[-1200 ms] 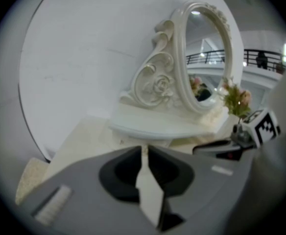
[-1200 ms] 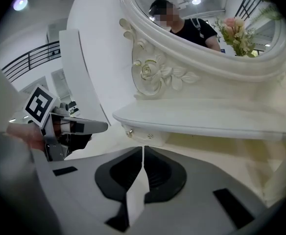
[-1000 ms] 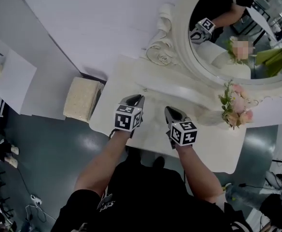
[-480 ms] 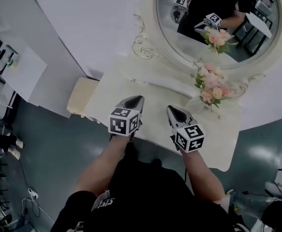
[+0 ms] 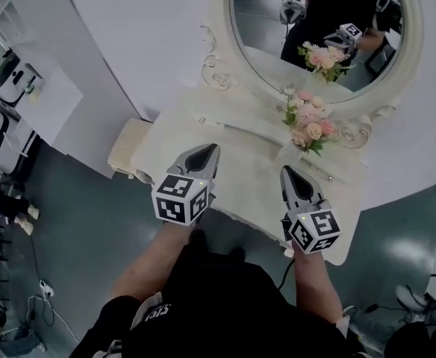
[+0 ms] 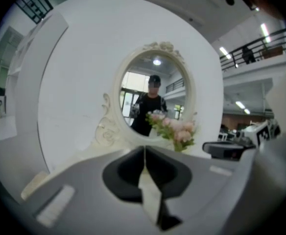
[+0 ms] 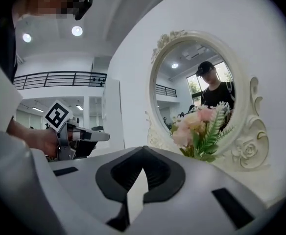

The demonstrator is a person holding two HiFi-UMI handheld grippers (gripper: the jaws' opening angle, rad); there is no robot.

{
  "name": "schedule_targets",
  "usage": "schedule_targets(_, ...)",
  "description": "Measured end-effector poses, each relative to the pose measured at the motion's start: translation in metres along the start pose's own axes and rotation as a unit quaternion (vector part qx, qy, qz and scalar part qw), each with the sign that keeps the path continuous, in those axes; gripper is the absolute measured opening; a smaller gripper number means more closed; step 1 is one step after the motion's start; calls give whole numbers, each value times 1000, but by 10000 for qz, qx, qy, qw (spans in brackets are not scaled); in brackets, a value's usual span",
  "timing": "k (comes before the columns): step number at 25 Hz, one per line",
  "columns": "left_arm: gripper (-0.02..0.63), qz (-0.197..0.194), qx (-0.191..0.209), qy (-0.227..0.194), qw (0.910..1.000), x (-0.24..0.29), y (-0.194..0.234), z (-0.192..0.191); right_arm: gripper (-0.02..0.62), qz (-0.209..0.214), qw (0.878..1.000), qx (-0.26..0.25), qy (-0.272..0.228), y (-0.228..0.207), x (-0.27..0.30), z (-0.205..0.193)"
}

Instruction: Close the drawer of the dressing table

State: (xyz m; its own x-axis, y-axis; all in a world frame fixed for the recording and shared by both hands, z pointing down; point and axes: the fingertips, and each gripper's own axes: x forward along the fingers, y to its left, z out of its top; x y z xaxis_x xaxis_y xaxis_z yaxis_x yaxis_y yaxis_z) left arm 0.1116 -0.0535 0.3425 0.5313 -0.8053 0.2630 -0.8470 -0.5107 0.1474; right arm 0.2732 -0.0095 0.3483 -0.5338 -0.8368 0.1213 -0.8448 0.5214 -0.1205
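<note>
We've got left gripper [image 5: 212, 149] over the dressing table [image 5: 242, 179] front edge, jaws just closing to touch, nothing between, right gripper [image 5: 287, 171] beside it, jaws together, empty, drawer hidden under its top, pink bouquet [image 5: 306, 124] by the oval mirror [image 5: 274, 51].

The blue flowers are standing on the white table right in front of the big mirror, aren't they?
Not blue. The flowers are pink, with green leaves, as the head view shows. They do stand on the white table right in front of the big mirror.
</note>
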Motion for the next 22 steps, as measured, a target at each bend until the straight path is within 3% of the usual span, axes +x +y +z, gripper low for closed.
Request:
schedule_targets(4,11,-13,241,-170,9996,-8,12,23,-8,-130,9993,1,-357,-3,-11,29)
schedule_targets(10,11,-181,636,-413,9970,-6,33,57,-8,-305,9971,-446,-530,-1,-3,65)
schedule_targets(22,11,-226,531,-437,9974,-8,68,55,-8,-417,9970,-564,-335,16,20,66)
